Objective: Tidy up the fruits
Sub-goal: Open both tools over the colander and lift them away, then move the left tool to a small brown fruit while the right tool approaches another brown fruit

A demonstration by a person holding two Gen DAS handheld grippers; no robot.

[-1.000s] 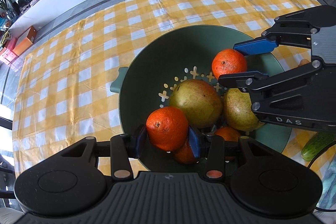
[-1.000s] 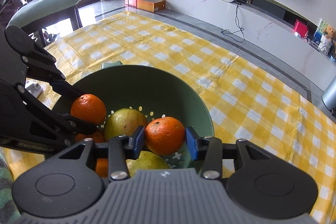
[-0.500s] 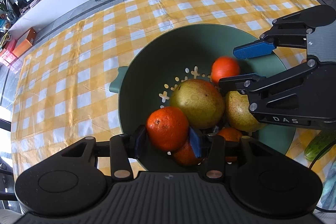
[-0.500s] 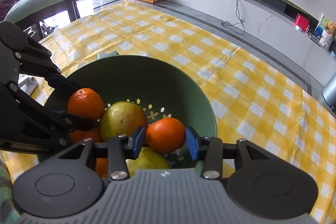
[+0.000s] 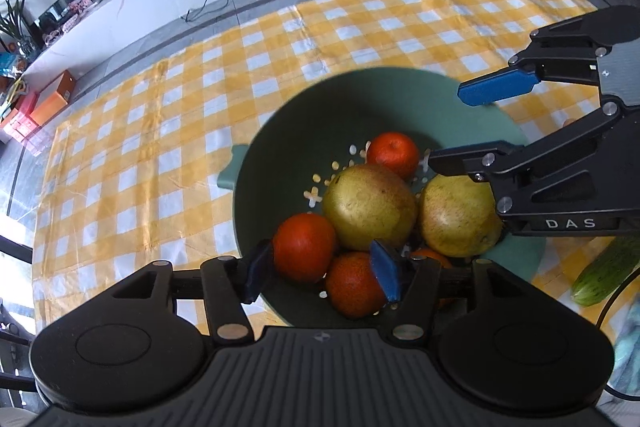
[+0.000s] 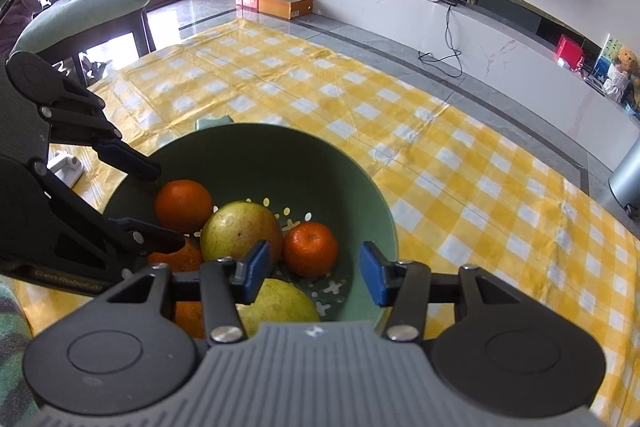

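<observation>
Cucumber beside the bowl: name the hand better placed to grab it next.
Right, probably. The cucumber lies beside the bowl, next to the right gripper; the left gripper sits farther along the rim. Both have fingers opening, clear of the oranges.

A yellow-and-white checked cloth [image 5: 168,131] covers the floor [image 6: 360,35]. On it sits a green colander bowl [image 5: 320,115]. A cucumber [image 5: 608,271] lies just beside the bowl, on the cloth.
</observation>
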